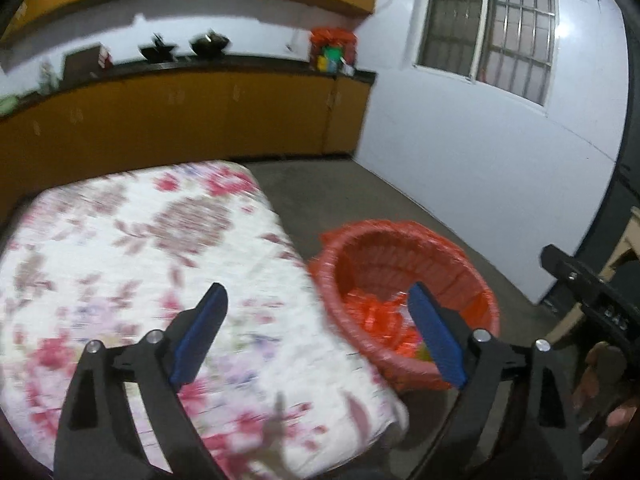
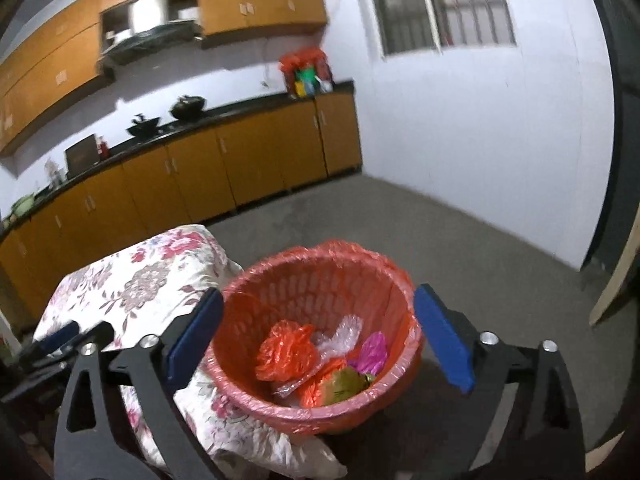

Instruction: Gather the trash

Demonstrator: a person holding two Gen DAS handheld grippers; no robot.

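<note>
A red mesh bin point(image 2: 320, 254) lined with a red plastic bag stands on the floor against the corner of a table with a floral cloth point(image 2: 152, 280). Inside lie a crumpled orange bag point(image 2: 286, 344), clear plastic point(image 2: 344, 332), a pink wrapper point(image 2: 374, 350) and an olive-green piece point(image 2: 348, 386). My right gripper point(image 2: 319, 294) hangs open above the bin, nothing between its blue pads. My left gripper point(image 1: 318, 292) is open and empty too, over the table's right edge point(image 1: 140, 240) with the bin point(image 1: 400, 240) just to its right. The picture there is blurred.
Orange cabinets under a dark counter point(image 2: 240, 152) run along the far wall, with two woks point(image 2: 188, 106) and a red bag of items point(image 2: 306, 70) on it. A white wall with a barred window point(image 2: 440, 4) stands on the right. A grey floor point(image 2: 460, 240) stretches beyond the bin.
</note>
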